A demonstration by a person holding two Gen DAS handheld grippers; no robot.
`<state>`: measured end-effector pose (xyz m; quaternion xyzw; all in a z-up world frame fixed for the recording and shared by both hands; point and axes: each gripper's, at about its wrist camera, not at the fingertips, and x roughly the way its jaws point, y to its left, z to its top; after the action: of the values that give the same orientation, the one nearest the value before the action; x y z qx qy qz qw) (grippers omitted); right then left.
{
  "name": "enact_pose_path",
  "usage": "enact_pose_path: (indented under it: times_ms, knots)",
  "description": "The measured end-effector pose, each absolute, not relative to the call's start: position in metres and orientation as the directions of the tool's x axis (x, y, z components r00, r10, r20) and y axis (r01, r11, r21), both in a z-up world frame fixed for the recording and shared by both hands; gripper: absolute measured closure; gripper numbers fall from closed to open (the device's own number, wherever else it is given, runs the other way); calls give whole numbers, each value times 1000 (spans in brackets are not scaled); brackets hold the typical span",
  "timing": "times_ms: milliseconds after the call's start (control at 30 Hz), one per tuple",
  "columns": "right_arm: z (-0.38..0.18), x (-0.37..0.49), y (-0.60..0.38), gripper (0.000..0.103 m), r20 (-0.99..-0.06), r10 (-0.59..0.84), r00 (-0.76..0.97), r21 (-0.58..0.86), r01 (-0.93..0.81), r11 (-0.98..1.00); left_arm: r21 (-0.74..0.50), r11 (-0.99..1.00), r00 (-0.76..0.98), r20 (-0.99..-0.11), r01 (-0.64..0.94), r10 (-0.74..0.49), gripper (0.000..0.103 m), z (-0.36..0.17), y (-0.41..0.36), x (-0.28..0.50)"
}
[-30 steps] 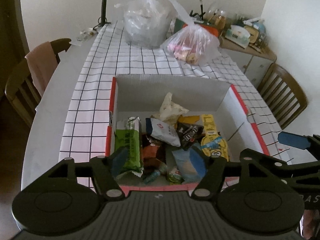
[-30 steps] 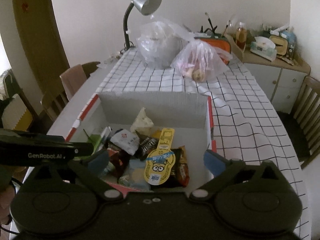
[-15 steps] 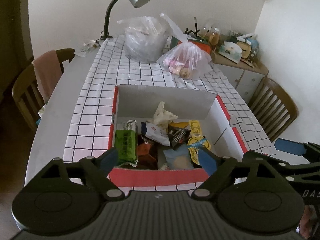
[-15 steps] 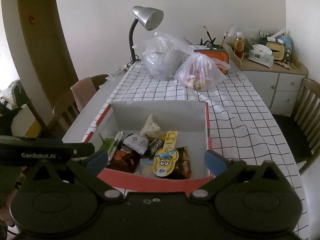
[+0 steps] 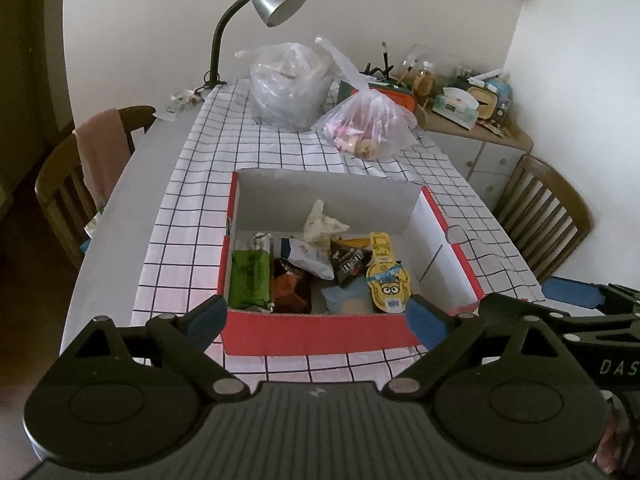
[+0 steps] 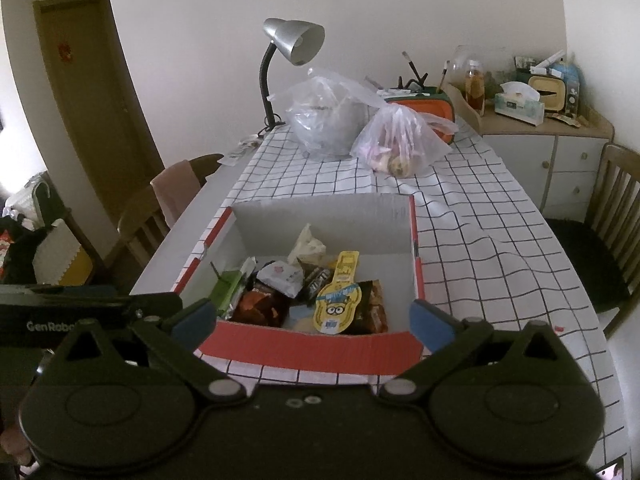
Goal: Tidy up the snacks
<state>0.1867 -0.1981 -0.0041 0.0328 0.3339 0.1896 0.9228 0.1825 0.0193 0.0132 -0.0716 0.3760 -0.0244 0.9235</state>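
Hovering wide open, empty: left gripper (image 5: 316,316); right gripper (image 6: 312,316).

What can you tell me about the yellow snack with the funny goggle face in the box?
The yellow snack is a flat, glossy packet shaped like a bulb with a long narrow neck. Its wide end shows a cartoon face with goggles and a blue band, plus a small label below. It lies in the red box, wide end toward the near wall, neck pointing to the back. It rests on top of other packets, a dark brown one beside it. Neither pair of tongs touches it.
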Motion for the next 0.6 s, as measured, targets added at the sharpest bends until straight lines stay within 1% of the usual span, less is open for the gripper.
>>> enact_pose_path:
  times_ms: [600]
  knots:
    - [-6,177,-203,0,-605,386,697,207,-331,921,-146,989,702,-707,-29,-84,6,12,8,169]
